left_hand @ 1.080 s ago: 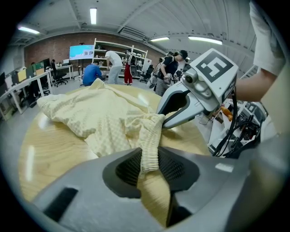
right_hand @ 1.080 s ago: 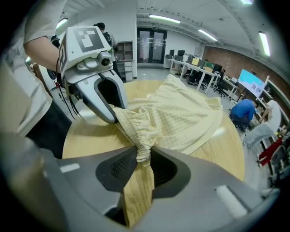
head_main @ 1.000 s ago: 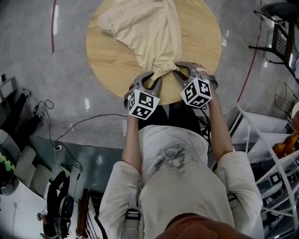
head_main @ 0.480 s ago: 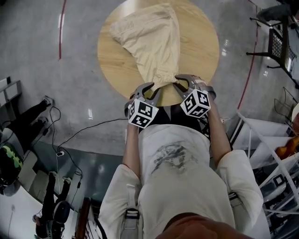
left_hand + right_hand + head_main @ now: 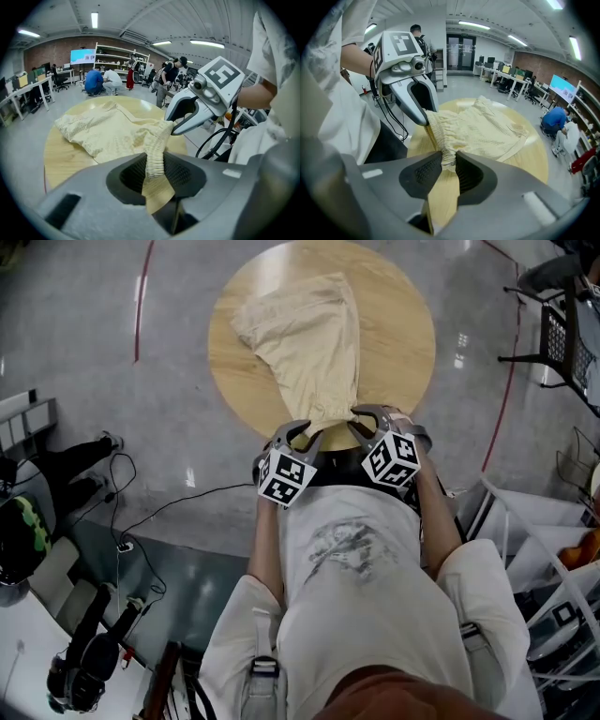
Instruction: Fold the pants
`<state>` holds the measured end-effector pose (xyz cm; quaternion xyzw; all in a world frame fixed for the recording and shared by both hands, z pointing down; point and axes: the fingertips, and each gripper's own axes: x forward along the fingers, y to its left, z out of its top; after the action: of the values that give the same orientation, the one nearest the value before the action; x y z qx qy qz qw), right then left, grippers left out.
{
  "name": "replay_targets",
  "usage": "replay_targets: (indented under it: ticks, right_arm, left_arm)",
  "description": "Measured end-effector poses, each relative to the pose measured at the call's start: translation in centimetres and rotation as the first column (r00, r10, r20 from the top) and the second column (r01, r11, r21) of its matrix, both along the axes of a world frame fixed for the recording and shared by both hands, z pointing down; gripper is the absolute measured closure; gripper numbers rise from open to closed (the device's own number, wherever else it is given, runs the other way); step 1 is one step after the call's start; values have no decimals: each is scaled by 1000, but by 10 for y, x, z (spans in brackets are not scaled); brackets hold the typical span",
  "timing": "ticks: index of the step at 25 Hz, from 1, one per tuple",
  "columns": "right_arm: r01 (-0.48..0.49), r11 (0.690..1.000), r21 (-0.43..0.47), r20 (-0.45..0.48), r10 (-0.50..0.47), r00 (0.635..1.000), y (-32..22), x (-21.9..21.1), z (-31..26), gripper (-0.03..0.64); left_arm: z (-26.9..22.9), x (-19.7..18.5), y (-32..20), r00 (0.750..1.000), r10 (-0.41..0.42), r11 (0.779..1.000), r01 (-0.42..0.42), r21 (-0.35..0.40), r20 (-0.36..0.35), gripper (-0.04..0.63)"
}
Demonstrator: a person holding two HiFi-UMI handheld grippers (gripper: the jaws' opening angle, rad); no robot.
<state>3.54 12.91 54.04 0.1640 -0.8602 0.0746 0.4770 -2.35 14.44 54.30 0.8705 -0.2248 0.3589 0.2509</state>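
Observation:
Cream pants [image 5: 305, 348] lie stretched across the round wooden table [image 5: 398, 324], legs toward the far left. Their gathered elastic waistband [image 5: 330, 412] is bunched and lifted at the table's near edge. My left gripper [image 5: 302, 433] is shut on the waistband's left end, which passes between its jaws [image 5: 154, 161]. The right gripper [image 5: 361, 418] is shut on the right end [image 5: 447, 157], the fabric pinched between its pads. The two grippers stand close together, tips almost touching. From each gripper view I see the other gripper's tip on the same band: right gripper [image 5: 176, 127], left gripper [image 5: 423, 118].
The person's torso is right against the table's near edge. A black chair [image 5: 562, 324] and a white rack [image 5: 539, 521] stand to the right. Cables [image 5: 159, 502] and bags lie on the floor at left. People [image 5: 103, 80] and shelves are far behind.
Both grippers have risen and drawn back toward the person with the waistband still held. The pants have been dragged along the table toward its near edge.

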Motion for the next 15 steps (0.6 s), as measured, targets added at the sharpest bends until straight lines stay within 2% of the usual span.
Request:
replay_targets:
  ticks: [7,15]
  right_arm:
    - [26,1000,17,28,-27,999,29,7,-20,518]
    - [41,998,54,54,-44,998,33,3,-34,518]
  left_arm:
    - [-18,7,28,1000,-25,1000,25,7,8,479]
    - [-31,4,32,999,-49,998,48,40,15,479]
